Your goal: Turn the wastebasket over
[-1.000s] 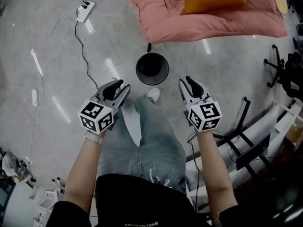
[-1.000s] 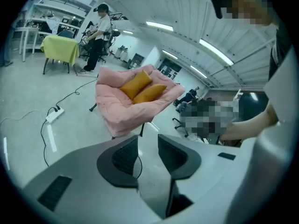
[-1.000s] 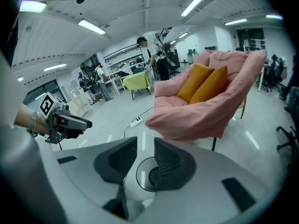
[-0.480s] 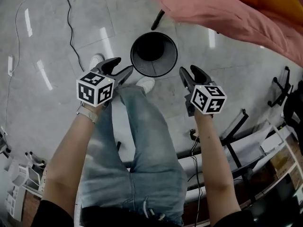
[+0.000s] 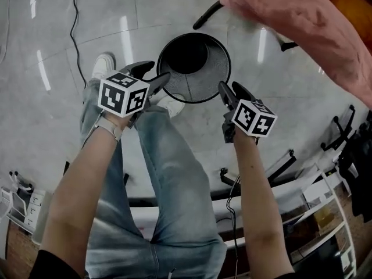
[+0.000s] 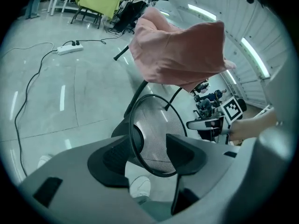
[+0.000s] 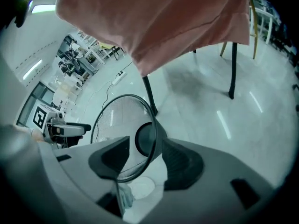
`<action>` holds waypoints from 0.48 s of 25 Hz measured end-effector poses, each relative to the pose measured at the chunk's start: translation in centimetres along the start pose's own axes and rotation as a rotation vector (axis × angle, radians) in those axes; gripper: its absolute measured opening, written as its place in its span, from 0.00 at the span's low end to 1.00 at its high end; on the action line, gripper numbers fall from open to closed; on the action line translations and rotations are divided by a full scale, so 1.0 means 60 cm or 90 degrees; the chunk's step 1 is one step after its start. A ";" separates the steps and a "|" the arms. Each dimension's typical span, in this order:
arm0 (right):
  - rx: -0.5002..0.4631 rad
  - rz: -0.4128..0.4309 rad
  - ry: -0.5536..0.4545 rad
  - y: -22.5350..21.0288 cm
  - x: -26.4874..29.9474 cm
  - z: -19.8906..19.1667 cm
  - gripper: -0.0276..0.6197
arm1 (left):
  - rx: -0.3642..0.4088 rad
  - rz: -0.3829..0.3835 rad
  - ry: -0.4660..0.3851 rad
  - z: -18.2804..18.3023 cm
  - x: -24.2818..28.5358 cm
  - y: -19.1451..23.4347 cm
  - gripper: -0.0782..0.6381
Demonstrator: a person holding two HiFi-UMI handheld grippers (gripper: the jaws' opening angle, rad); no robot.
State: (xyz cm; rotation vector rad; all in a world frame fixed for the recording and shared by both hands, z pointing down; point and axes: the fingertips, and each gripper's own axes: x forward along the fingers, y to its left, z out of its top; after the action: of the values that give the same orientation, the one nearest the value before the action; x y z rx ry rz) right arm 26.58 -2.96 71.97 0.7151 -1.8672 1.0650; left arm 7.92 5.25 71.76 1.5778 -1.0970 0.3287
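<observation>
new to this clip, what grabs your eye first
A black mesh wastebasket stands open-side up on the floor, top centre. The left tongs and right tongs straddle its rim on opposite sides; their jaws have just been opening, not pinching it. A pink cover hangs upper right.

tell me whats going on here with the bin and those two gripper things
A person stands over a black mesh wastebasket sitting upright on the floor. The left gripper and the right gripper are at opposite sides of its rim, which passes between each pair of jaws. Both pairs have just been opening and do not press on it. It is not yet turned over.
</observation>
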 end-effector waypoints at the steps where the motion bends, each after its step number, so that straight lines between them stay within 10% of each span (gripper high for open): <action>1: 0.005 -0.001 0.006 -0.005 0.009 -0.006 0.36 | -0.009 0.001 -0.001 -0.005 0.006 0.005 0.45; 9: 0.041 -0.035 0.034 -0.045 0.061 -0.042 0.35 | -0.040 0.038 -0.011 -0.019 0.029 0.061 0.45; 12: 0.052 -0.027 0.025 -0.033 0.063 -0.039 0.19 | -0.055 0.031 -0.012 -0.021 0.032 0.068 0.45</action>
State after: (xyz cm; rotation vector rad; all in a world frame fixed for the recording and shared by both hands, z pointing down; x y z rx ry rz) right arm 27.26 -2.10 76.69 0.7728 -1.7761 1.1254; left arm 6.14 5.72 76.07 1.4832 -1.1506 0.2955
